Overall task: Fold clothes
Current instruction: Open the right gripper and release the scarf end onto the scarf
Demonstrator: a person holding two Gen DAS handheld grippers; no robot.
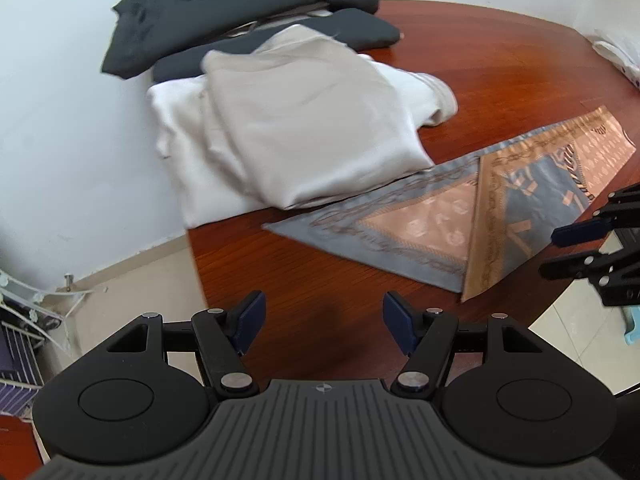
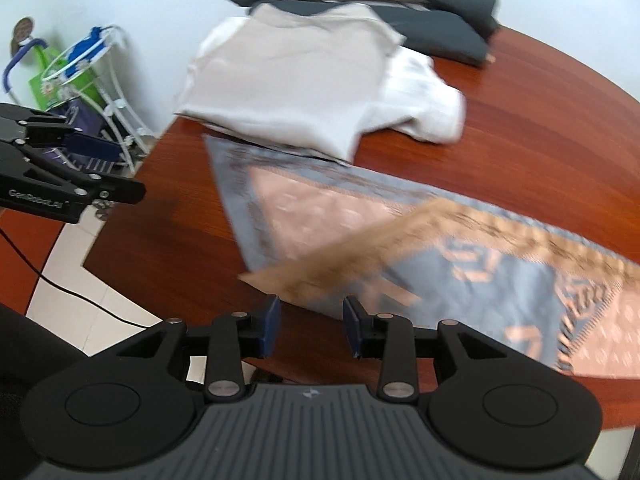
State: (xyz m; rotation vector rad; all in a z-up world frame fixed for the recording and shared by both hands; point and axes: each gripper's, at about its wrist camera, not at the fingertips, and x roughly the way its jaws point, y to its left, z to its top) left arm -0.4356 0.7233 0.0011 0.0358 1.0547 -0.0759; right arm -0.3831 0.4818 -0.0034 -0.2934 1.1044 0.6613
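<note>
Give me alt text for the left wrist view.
A blue and tan patterned scarf lies partly folded on a round wooden table, beyond the open left gripper. Behind it sit beige garments and dark folded clothes.

It looks like a home: a round red-brown wooden desk [image 1: 480, 52], beige floor tiles [image 2: 60, 292], a white wire rack [image 2: 116, 92] at 9 o'clock.

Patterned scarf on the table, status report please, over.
Left claw open, empty. Right claw open, empty, near the scarf edge. Scarf flat, one corner folded over. Beige folded clothes overlap its far edge.
</note>
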